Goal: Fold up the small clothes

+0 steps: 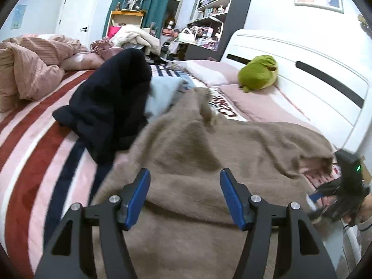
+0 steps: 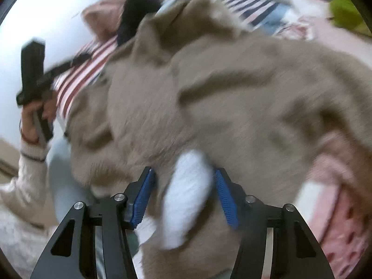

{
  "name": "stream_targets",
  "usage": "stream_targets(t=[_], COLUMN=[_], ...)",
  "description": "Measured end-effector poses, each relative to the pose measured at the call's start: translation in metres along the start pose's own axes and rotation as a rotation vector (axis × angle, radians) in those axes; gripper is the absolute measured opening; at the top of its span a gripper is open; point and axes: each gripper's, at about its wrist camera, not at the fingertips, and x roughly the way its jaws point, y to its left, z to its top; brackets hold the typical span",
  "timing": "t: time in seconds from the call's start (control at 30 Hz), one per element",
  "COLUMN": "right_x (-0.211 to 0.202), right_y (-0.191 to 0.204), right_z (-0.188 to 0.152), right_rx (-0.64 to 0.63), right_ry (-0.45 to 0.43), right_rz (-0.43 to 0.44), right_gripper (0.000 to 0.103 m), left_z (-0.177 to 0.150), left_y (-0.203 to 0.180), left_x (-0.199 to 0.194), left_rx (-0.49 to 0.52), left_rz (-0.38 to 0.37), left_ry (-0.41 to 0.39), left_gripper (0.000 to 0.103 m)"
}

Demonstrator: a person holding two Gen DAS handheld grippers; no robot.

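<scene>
A fuzzy taupe garment (image 1: 209, 148) lies rumpled on the striped bed; it fills the blurred right wrist view (image 2: 232, 88), with a white cuff or trim (image 2: 186, 197). My left gripper (image 1: 184, 197) is open just above the garment's near part, nothing between its blue pads. My right gripper (image 2: 184, 197) is open, its jaws either side of the white trim and taupe fabric. The right gripper also shows at the left wrist view's right edge (image 1: 344, 190), and the left gripper, in a hand, at the right wrist view's left (image 2: 32, 74).
A dark navy garment (image 1: 109, 107) and a light blue one (image 1: 162, 95) lie piled behind the taupe one. A green plush toy (image 1: 258, 72) sits by the white headboard (image 1: 302, 69). A pink duvet (image 1: 30, 69) is bunched at the far left. The striped bedspread (image 1: 34, 151) shows at left.
</scene>
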Motion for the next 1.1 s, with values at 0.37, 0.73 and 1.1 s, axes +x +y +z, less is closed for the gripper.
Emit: stream_targets(t=[0.37,0.73,1.1], right_x=[-0.065,-0.146,-0.153], right_y=[-0.01,-0.163,-0.21], right_z=[-0.02,-0.111,-0.107], right_rx=[0.06,0.609,0.647], right_ry=[-0.204,-0.587,-0.916], right_rz=[-0.075,-0.232,-0.051], right_gripper=[0.073,0.098,0.094], left_z=[-0.019,-0.017,-0.017], left_y=[-0.028,-0.05,-0.074], left_x=[-0.035,-0.034,-0.021], left_rx=[-0.001,-0.054,-0.073], left_rz=[-0.011,-0.056,-0.03], left_ry=[-0.056,-0.087,-0.068], left_gripper=[0.066,0.072,0.072])
